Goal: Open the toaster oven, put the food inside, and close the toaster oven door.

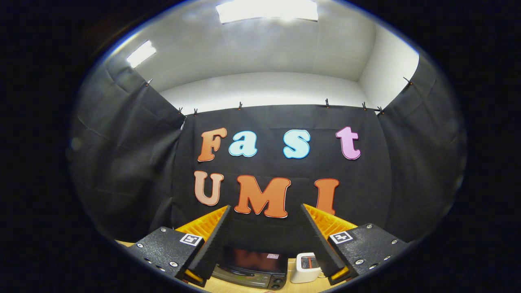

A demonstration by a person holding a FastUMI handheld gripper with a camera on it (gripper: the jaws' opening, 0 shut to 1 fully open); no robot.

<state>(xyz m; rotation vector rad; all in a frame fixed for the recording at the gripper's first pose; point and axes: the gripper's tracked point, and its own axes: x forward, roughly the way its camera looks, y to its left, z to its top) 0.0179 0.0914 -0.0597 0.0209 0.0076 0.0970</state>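
Toaster oven (250,268) seen shut on counter (244,287), small white toaster (306,267) beside it; jaws (266,228) held wide apart, nothing gripped.

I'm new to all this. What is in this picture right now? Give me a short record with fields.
setting: booth with black cloth walls, ceiling lights above
surface: light wooden table
appliance: black toaster oven with dark glass door, door closed, seen between the claw's fingers
beside it: small white pop-up toaster, to the oven's right
claw: fingers open, spread apart, holding nothing, raised above the oven
food: cannot tell
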